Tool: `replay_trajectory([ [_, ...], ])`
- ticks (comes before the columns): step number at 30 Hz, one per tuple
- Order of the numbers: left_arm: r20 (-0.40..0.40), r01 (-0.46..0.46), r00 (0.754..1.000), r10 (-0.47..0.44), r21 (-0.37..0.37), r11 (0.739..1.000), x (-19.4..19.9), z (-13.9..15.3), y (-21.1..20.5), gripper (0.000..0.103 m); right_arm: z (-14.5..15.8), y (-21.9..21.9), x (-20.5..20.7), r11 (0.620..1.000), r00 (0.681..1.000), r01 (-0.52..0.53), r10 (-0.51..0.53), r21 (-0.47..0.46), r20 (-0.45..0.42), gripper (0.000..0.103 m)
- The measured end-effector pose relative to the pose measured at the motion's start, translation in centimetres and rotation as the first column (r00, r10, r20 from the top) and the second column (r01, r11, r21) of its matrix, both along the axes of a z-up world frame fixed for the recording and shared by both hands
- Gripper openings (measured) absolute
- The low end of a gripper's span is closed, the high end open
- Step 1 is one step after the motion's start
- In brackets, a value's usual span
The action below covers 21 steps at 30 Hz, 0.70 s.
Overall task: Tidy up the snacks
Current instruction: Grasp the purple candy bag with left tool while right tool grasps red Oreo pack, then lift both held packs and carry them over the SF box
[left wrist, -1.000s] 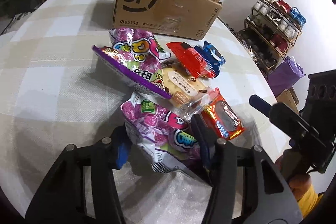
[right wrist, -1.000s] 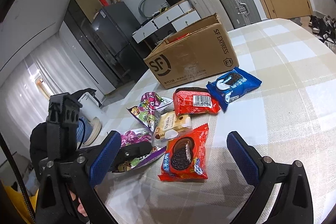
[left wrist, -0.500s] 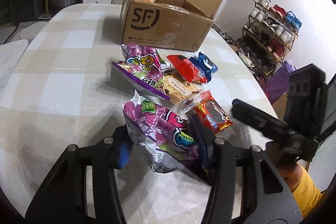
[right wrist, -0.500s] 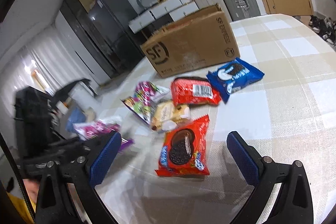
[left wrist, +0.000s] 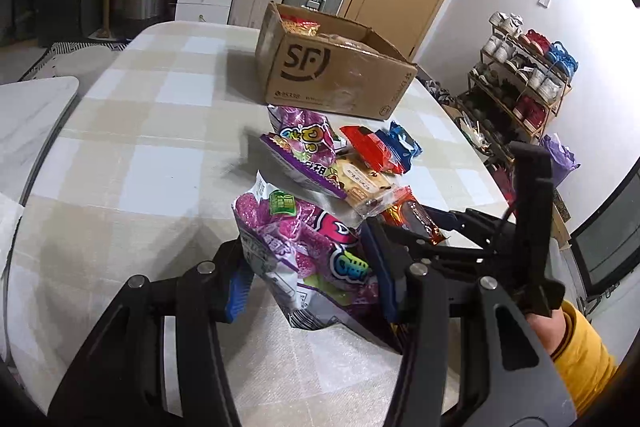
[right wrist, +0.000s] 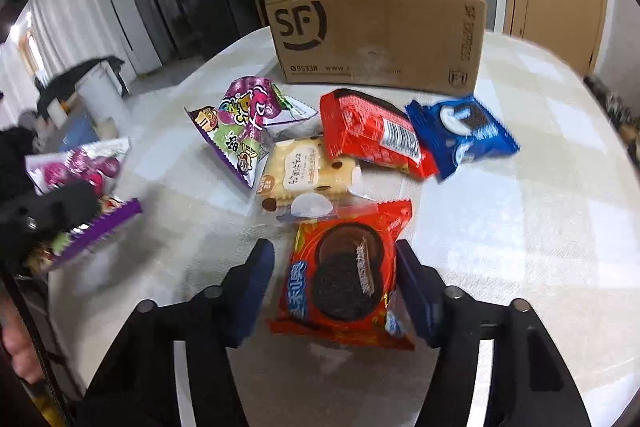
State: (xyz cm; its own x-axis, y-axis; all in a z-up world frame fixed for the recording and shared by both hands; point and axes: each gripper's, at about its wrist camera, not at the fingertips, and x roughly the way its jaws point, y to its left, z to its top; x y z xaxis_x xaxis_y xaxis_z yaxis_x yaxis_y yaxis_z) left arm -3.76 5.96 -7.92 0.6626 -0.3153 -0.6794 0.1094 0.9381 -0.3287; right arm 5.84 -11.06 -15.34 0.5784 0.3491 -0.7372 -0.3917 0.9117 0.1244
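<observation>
From my left tongs' camera: my left tongs (left wrist: 310, 269) are clenched on one purple candy bag (left wrist: 304, 243), held up over the table (left wrist: 132, 163). On the cloth past it I count two more purple bags (left wrist: 308, 147) lying one on the other, one cream biscuit pack (left wrist: 364, 183), one red pack (left wrist: 366, 147) and one blue pack (left wrist: 404, 147). One brown box (left wrist: 336, 75) stands at the far end, with snacks inside. The left half of the table is bare. My right tongs (left wrist: 416, 223) sit close to the table's right edge.

From my right tongs' camera: my right tongs (right wrist: 334, 267) have just been closing, with one red cookie pack (right wrist: 344, 275) lying between them. The right pad touches its edge. The left pad is just beside it, with a small gap, so it is not squeezed. The cream pack touches its far end. The cloth to the right is bare. Far left, my other tongs and their bag are blurry.
</observation>
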Motion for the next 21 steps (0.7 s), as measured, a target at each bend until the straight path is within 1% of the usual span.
replay_trajectory([
  [1,0.004,0.000,1.000,0.000,0.000,1.000,-0.2,0.1,0.1,0.047,0.0,0.1,0.0,1.000,1.000,-0.008,0.008,-0.004,-0.004,0.050],
  [4,0.005,-0.006,1.000,0.006,0.003,1.000,-0.4,0.3,0.6,0.047,0.1,-0.1,-0.2,1.000,1.000,-0.011,0.011,-0.004,-0.004,0.047],
  [7,0.008,-0.014,1.000,0.014,0.000,1.000,-0.7,0.6,1.1,0.047,0.3,-0.5,-0.8,1.000,1.000,-0.024,0.024,0.019,0.004,0.047],
  [10,0.012,-0.026,1.000,0.026,-0.008,1.000,-1.1,0.8,1.5,0.048,1.0,-1.6,-1.8,0.998,1.000,-0.009,0.008,0.054,0.025,0.047],
  [17,0.024,-0.012,1.000,0.012,-0.006,1.000,-1.7,1.5,1.1,0.048,5.5,-4.0,-4.2,0.986,0.993,0.006,-0.025,0.164,0.112,0.047],
  [21,0.045,-0.006,0.999,0.006,0.002,1.000,-2.3,2.5,0.8,0.048,8.0,-4.5,-5.3,0.969,0.989,-0.025,-0.011,0.246,0.145,0.047],
])
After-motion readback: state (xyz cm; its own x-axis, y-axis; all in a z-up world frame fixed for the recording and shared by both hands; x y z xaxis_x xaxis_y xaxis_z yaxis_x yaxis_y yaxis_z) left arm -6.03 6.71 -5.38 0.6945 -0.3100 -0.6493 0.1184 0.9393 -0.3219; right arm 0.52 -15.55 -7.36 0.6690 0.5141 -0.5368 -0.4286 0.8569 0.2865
